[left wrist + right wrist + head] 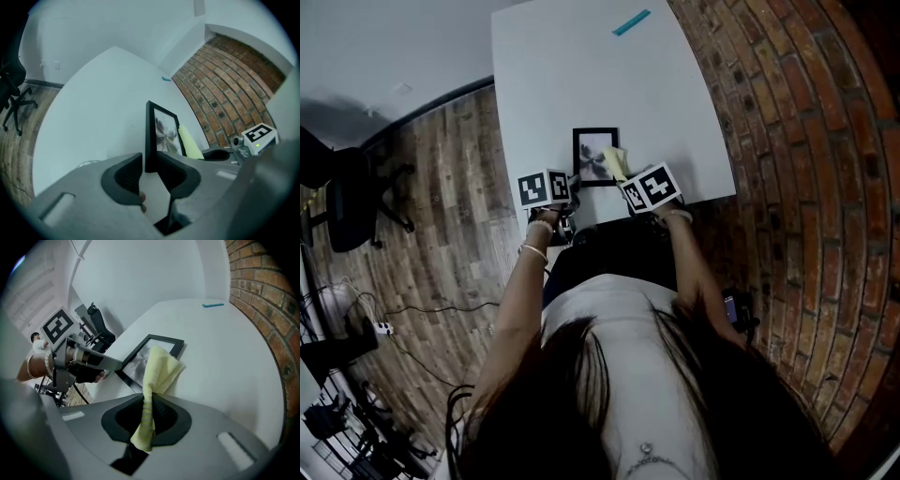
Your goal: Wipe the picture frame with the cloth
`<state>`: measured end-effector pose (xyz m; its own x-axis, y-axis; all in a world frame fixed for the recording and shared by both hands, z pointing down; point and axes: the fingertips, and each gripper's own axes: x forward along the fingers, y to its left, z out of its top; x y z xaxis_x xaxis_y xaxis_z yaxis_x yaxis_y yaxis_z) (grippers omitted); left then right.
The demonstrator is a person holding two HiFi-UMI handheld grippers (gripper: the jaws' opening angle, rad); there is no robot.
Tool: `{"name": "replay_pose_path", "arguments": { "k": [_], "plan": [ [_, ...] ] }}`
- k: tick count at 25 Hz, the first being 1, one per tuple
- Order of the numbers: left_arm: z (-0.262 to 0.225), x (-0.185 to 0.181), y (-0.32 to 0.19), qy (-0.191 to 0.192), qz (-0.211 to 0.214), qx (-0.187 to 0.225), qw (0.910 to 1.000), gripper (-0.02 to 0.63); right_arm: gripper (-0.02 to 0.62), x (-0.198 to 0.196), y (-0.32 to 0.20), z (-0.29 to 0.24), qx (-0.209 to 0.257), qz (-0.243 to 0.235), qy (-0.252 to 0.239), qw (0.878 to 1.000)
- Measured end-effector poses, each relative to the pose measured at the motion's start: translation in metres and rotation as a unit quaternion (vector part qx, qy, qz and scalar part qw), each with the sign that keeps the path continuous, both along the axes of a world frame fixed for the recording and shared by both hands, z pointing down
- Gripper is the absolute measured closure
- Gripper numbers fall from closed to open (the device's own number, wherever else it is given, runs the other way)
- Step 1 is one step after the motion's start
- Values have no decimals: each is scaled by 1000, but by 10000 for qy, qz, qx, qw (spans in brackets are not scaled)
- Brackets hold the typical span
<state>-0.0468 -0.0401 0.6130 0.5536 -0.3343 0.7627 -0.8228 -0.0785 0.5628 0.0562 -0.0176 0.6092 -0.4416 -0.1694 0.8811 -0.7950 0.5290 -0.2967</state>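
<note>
A black picture frame (595, 155) with a grey photo lies near the front edge of the white table (581, 75). My left gripper (573, 178) is at its near left corner. In the left gripper view the frame's black edge (150, 140) stands between the jaws, and both pads are closed against it. My right gripper (624, 180) is shut on a pale yellow cloth (614, 161). In the right gripper view the cloth (158, 369) rises from the jaws and drapes onto the frame's (164, 340) near right part. The left gripper's fingers (101, 363) show at the frame's left corner.
A small teal strip (631, 22) lies at the table's far end. A brick wall (797, 141) runs along the table's right side. A black office chair (356, 202) stands on the wooden floor to the left. The table's front edge (609, 217) is just before my hands.
</note>
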Motion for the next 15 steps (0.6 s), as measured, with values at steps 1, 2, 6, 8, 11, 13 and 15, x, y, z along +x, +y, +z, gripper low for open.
{"name": "replay_pose_path", "arguments": {
  "k": [1, 2, 6, 8, 11, 13, 15],
  "plan": [
    [0, 0, 0, 13, 10, 0, 10000, 508, 558, 0, 1, 0, -6, 19, 1, 10000],
    [0, 0, -1, 20, 19, 1, 10000, 508, 559, 0, 3, 0, -13, 36, 0, 10000],
    [0, 0, 0, 17, 62, 17, 10000, 508, 559, -2, 9, 0, -30, 74, -27, 10000],
    [-1, 1, 0, 17, 89, 22, 10000, 508, 559, -2, 12, 0, -38, 92, -38, 9999],
    [-2, 1, 0, 11, 112, 26, 9999, 508, 558, -3, 14, -1, -73, 106, -71, 9999],
    [-2, 1, 0, -2, 105, 36, 9999, 508, 558, -4, 17, -1, -113, 93, -107, 9998],
    [-2, 0, 0, -13, 102, 49, 9999, 508, 558, -5, 20, 0, -152, 76, -138, 9998]
  ]
}}
